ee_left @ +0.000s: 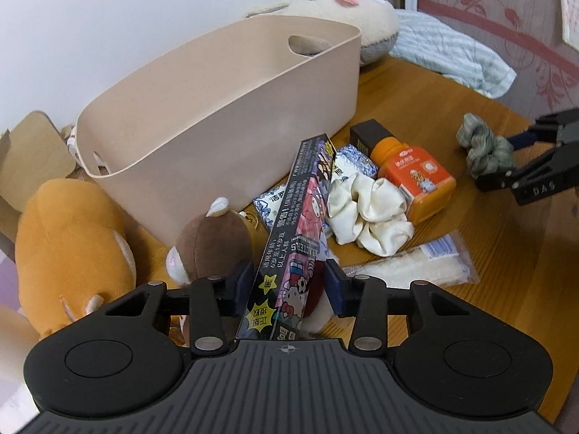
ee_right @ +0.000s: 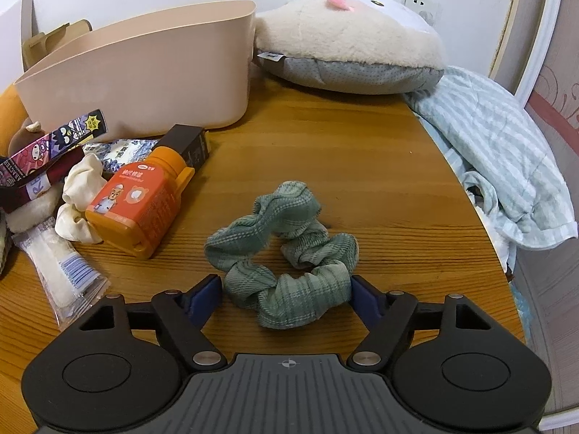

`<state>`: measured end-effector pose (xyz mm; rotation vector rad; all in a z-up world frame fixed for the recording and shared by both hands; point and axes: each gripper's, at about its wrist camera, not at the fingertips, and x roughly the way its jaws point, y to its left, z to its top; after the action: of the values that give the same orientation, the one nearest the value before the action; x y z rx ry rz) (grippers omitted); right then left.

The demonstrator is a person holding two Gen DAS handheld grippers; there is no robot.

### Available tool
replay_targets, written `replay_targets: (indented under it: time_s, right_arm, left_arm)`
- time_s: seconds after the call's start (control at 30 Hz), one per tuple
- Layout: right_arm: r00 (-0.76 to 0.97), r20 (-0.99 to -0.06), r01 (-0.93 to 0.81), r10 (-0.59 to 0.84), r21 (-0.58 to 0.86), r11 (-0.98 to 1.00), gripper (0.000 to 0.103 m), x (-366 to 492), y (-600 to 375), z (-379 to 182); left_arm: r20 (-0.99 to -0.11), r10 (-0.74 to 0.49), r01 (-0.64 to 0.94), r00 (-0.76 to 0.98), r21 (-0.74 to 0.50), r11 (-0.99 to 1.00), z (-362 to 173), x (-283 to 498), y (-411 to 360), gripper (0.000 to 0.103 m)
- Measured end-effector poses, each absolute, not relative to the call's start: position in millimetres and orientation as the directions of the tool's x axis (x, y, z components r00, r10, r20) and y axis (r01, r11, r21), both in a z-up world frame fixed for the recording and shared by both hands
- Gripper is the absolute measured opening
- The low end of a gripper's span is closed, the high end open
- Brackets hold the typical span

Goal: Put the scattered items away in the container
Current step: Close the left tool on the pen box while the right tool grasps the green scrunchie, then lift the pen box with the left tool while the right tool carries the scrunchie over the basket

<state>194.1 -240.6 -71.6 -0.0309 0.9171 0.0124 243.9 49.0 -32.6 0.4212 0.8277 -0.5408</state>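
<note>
A beige bin (ee_left: 217,115) (ee_right: 144,72) stands on the wooden table. My left gripper (ee_left: 287,285) is shut on the near end of a long cartoon-printed box (ee_left: 300,209) (ee_right: 54,137), which slants up toward the bin. A green scrunchie (ee_right: 286,246) (ee_left: 485,148) lies flat on the table between the pads of my right gripper (ee_right: 286,296) (ee_left: 503,161), which is open; the pads stand at its two sides. Beside the bin lie an orange bottle (ee_left: 416,177) (ee_right: 141,199), a cream scrunchie (ee_left: 369,213) (ee_right: 79,195) and a dark carton (ee_left: 369,133) (ee_right: 191,144).
A blue-white tissue pack (ee_left: 354,161), a clear-wrapped packet (ee_left: 409,264) (ee_right: 61,278) and a brown plush (ee_left: 213,242) crowd the pile. An orange plush (ee_left: 68,238) sits left. A white plush cushion (ee_right: 347,36) and striped cloth (ee_right: 499,152) fill the back and right table edge.
</note>
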Motion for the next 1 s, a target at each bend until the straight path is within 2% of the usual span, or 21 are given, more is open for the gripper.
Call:
replay_targets:
  time_s: [0.1, 0.23, 0.33, 0.43, 0.53, 0.6, 0.7, 0.8, 1.0]
  right_arm:
    - [0.609, -0.793, -0.026, -0.004, -0.024, 0.999, 0.078, 193, -241, -71]
    - [0.612, -0.791, -0.029, 0.001, -0.021, 0.999, 0.075, 193, -241, -71]
    - [0.613, -0.79, -0.03, 0.008, -0.013, 0.999, 0.072, 193, -242, -71]
    - [0.616, -0.788, -0.031, 0.016, -0.004, 1.0, 0.066, 193, -242, -70]
    - [0.62, -0.784, -0.032, 0.026, 0.007, 0.999, 0.055, 193, -243, -70]
    - [0.628, -0.778, -0.036, 0.027, 0.006, 0.999, 0.041, 193, -242, -69]
    - [0.637, -0.77, -0.054, 0.037, 0.003, 0.999, 0.027, 192, -239, -69]
    - [0.643, -0.764, -0.063, 0.047, 0.008, 0.998, 0.02, 191, -237, -69]
    - [0.657, -0.752, -0.065, 0.062, 0.025, 0.998, 0.019, 183, -237, -65]
  left_arm:
    - [-0.783, -0.284, 0.591, 0.554, 0.129, 0.796, -32, 247, 51, 0.043]
    - [-0.784, -0.302, 0.584, 0.542, 0.094, 0.807, -30, 249, 54, 0.035]
    - [-0.785, -0.308, 0.581, 0.537, 0.08, 0.81, -29, 250, 56, 0.034]
    - [-0.784, -0.314, 0.582, 0.536, 0.073, 0.81, -30, 249, 56, 0.033]
    - [-0.78, -0.321, 0.578, 0.537, 0.063, 0.813, -30, 248, 57, 0.032]
    - [-0.779, -0.325, 0.579, 0.536, 0.059, 0.813, -30, 247, 57, 0.032]
    - [-0.776, -0.334, 0.583, 0.535, 0.053, 0.81, -30, 244, 58, 0.03]
    - [-0.772, -0.34, 0.584, 0.537, 0.05, 0.81, -30, 240, 58, 0.029]
    - [-0.761, -0.341, 0.575, 0.552, 0.052, 0.816, -29, 231, 61, 0.029]
